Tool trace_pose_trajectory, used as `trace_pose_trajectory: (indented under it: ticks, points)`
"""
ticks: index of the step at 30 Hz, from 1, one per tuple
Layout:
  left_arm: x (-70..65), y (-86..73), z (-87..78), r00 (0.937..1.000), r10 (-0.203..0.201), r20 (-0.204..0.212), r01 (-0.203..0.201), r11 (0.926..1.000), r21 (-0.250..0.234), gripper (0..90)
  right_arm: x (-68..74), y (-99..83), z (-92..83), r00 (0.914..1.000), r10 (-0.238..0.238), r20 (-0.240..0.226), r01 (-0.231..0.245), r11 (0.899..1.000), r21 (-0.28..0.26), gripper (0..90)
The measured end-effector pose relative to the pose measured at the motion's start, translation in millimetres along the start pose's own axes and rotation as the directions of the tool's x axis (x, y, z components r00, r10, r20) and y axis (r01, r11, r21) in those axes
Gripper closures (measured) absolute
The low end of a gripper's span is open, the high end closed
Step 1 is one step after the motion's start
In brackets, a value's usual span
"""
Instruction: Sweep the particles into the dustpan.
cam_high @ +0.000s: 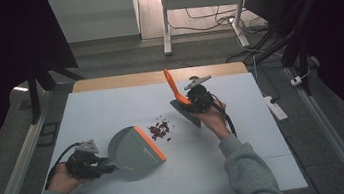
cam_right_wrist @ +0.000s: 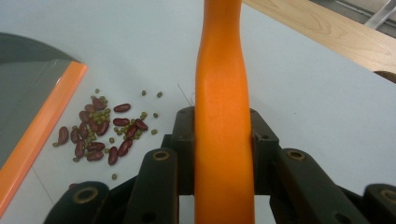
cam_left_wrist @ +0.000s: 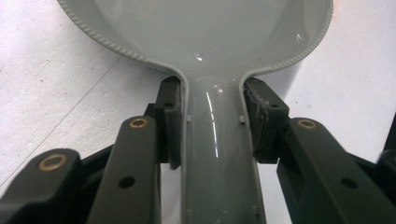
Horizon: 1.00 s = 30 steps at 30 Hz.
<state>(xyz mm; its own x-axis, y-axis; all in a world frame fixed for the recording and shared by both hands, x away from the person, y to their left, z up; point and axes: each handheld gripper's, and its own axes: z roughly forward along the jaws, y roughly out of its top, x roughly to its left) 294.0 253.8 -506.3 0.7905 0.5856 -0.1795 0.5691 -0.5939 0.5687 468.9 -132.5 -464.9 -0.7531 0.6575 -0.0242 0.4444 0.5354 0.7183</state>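
A grey dustpan [cam_high: 131, 150] with an orange lip [cam_high: 150, 143] lies on the white table, its mouth facing a small pile of red beans and green peas [cam_high: 159, 130]. My left gripper [cam_high: 99, 167] is shut on the dustpan's grey handle [cam_left_wrist: 218, 140], pads pressing both sides. To the right of the pile, my right gripper [cam_high: 187, 103] is shut on the orange handle [cam_right_wrist: 223, 135] of a brush [cam_high: 185, 112], whose dark bristle head hangs low over the table. In the right gripper view the beans [cam_right_wrist: 103, 133] lie left of the handle, beside the dustpan's lip [cam_right_wrist: 39, 135].
The white table top [cam_high: 247, 147] has a wooden strip [cam_high: 157, 76] along its far edge. A power strip [cam_high: 275, 107] lies on the floor off the right side. Desk legs and cables stand beyond the far edge.
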Motion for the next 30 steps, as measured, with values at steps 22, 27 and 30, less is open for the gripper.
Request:
trace_pose_trajectory:
  ticks: [22, 27, 30]
  points:
    - [-0.2, 0.7, 0.6, 1.0000, -0.007, 0.004, 0.007, 1.0000, 0.002, 61.7, 11.3, 26.9, 42.4, 0.9988, -0.047, 0.016, 0.045, 0.994, 0.099, 70.2]
    - [-0.3, 0.7, 0.6, 1.0000, -0.007, 0.004, 0.007, 1.0000, 0.002, 61.7, 13.2, 33.6, 51.8, 0.9986, -0.048, 0.020, 0.045, 0.991, 0.126, 70.3]
    - [-0.3, 0.7, 0.6, 1.0000, -0.006, 0.005, 0.006, 1.0000, 0.002, 61.7, 13.8, 37.1, 56.4, 0.9988, -0.044, 0.020, 0.041, 0.989, 0.141, 70.3]
